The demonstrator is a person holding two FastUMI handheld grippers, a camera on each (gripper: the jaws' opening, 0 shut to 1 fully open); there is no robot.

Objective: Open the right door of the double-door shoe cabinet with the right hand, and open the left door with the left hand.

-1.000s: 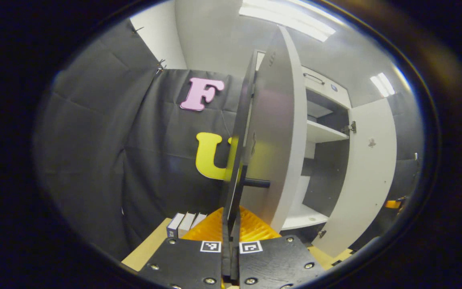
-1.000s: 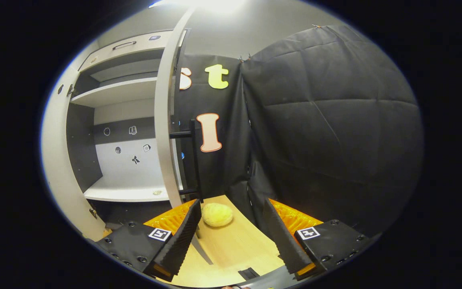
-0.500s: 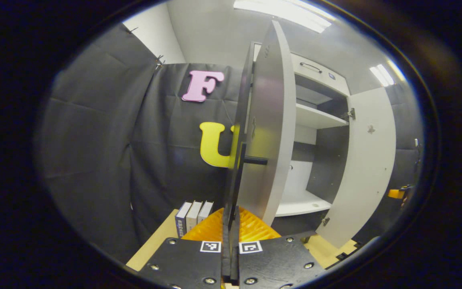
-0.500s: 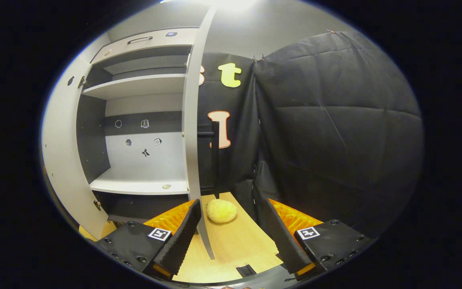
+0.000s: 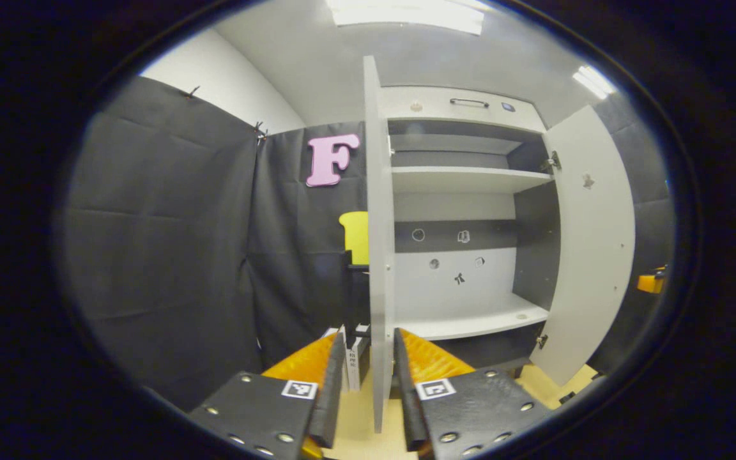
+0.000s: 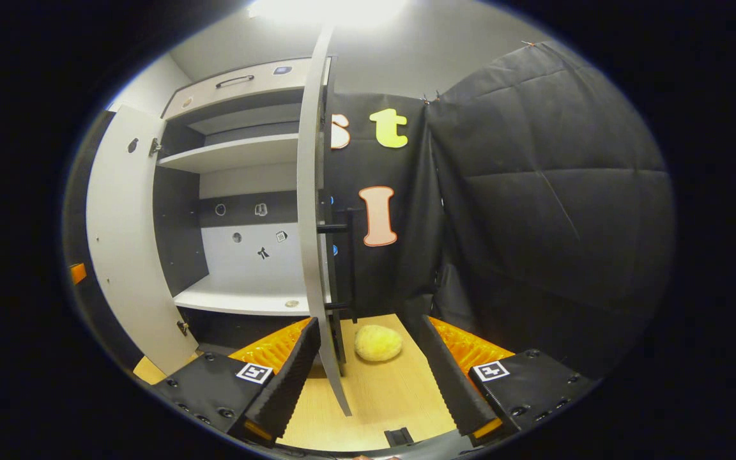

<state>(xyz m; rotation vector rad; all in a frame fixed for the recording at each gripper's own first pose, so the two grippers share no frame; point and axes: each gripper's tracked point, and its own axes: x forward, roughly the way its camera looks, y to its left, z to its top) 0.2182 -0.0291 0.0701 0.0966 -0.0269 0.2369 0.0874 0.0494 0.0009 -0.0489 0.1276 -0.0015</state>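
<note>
The white shoe cabinet (image 5: 464,182) stands with both doors swung out and its shelves bare. In the left gripper view the left door (image 5: 379,223) is edge-on, its black bar handle (image 5: 347,287) on the outer face. My left gripper (image 5: 370,383) is open, its fingers either side of the door's lower edge without pressing. The right door (image 5: 591,230) hangs wide at the right. In the right gripper view the right door (image 6: 309,211) is edge-on with its black handle (image 6: 350,268) just beyond it. My right gripper (image 6: 368,383) is open, holding nothing, a little short of that door's bottom corner.
A yellow round soft thing (image 6: 377,343) lies on the wooden surface (image 6: 381,396) past the right door. Several books (image 5: 354,364) stand beside the left door. Black cloth walls close in on both outer sides. The left door (image 6: 128,243) also shows at the far left.
My left gripper went from shut on the left door's handle to open and drew back as the door swung wider. The right gripper stayed open and backed off slightly.
</note>
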